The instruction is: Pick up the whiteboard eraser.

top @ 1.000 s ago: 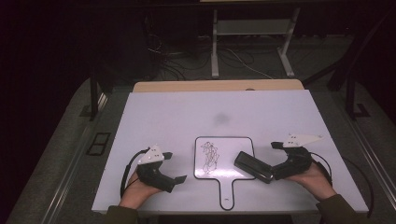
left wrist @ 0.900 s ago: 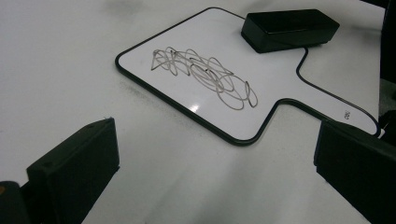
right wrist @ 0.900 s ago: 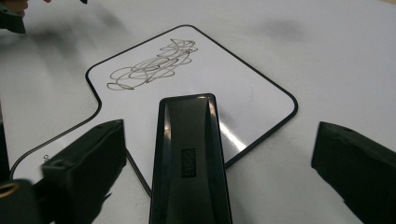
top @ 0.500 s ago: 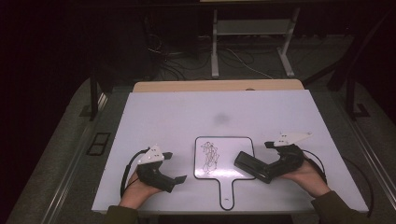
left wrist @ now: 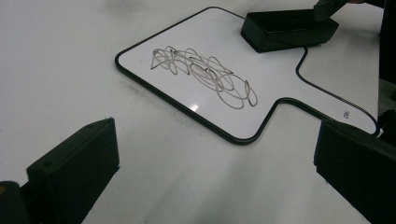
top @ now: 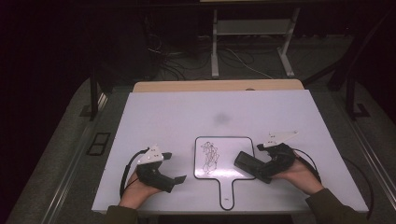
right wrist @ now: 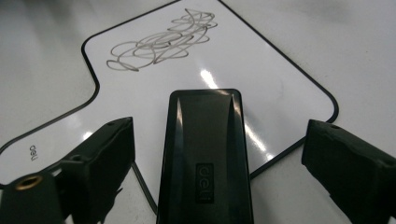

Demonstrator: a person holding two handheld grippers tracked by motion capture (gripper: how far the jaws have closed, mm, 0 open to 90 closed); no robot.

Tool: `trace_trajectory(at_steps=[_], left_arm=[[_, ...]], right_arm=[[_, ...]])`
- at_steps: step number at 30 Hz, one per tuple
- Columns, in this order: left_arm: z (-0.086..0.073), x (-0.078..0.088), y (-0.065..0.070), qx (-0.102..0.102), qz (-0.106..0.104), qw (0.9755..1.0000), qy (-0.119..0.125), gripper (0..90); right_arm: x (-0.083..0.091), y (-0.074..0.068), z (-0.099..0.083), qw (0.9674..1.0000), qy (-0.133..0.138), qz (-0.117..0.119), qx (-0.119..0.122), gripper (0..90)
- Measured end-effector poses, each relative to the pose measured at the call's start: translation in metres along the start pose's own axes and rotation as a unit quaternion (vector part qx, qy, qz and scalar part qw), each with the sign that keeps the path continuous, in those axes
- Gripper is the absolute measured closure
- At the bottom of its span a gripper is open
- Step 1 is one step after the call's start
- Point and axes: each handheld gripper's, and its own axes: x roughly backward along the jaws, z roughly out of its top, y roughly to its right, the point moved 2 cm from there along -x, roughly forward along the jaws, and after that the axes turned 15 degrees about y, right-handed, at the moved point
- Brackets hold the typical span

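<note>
- High view: a small white paddle-shaped whiteboard with a black rim and a short handle [top: 224,158] lies flat on the white table top [top: 187,116], near the person's edge, its handle pointing toward the person.
- A loose grey scribble [top: 211,157] covers the left half of the whiteboard's face.
- A black rectangular plastic eraser block [top: 246,163] lies on the whiteboard's right edge, partly over the rim.
- The right gripper [top: 261,169], held in the person's right hand [top: 301,175], reaches in from the right with its jaws on either side of the eraser block's near end.
- Right gripper view: the eraser block [right wrist: 205,154] sits between the two black jaws with a gap on each side; the jaws have just been closing in, yet neither pad presses on the block.
- The left gripper [top: 173,181], in the left hand [top: 135,191], rests on the table top to the left of the whiteboard, apart from it.
- Left gripper view: its jaws stand spread wide with nothing but bare table top between them; the whiteboard [left wrist: 261,93] and scribble [left wrist: 205,77] lie beyond.
</note>
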Motion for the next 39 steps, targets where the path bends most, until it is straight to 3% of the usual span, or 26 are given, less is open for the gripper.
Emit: trace_trajectory(at_steps=[4, 5, 19, 39], left_arm=[[0.0, 0.0, 0.001, -0.001, 0.0, 1.0, -0.002, 0.0], [0.0, 0.0, 0.001, -0.001, 0.0, 1.0, -0.001, 0.0], [0.0, 0.001, 0.0, -0.002, 0.001, 1.0, -0.002, 0.0], [0.0, 0.001, 0.0, -0.003, -0.001, 1.0, -0.003, 0.0]], right_arm=[[-0.002, -0.002, -0.002, 1.0, -0.009, 0.002, 0.002, 9.2], [-0.003, -0.003, -0.003, 0.9999, -0.012, 0.005, 0.004, 13.2], [-0.01, -0.007, -0.013, 0.9986, -0.047, 0.0, 0.023, 26.0], [-0.013, -0.009, -0.018, 0.9962, -0.076, -0.013, 0.04, 34.3]])
